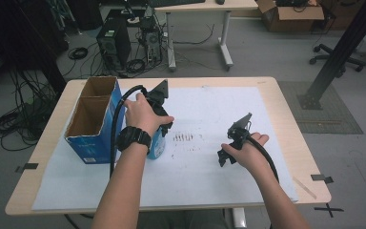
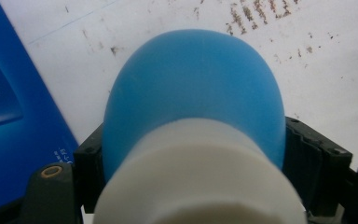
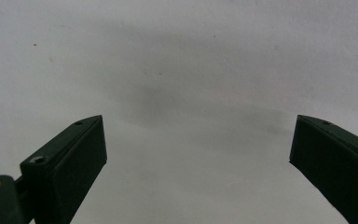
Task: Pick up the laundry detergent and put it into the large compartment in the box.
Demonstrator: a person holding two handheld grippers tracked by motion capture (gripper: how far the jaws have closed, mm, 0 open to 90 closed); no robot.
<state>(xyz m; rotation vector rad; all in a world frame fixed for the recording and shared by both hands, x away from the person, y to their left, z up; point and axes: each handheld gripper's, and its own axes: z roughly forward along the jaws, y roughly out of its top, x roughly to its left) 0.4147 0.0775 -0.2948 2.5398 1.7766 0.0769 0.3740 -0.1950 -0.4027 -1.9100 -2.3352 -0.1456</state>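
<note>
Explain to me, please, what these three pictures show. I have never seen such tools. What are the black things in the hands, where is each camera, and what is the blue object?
No robot is here: a person holds a hand tool with two black jaws in each hand. The high view looks down from above the table, which carries a big white paper sheet with small dark marks. The other two cameras ride on the tools and look along their jaws.

The left gripper is shut on a blue bottle with a white cap; its jaws press both sides just below the cap. Beside it stands an open blue cardboard box with two compartments; what they hold cannot be seen.

The right gripper is open and holds nothing; it points at the plain paper.
</note>
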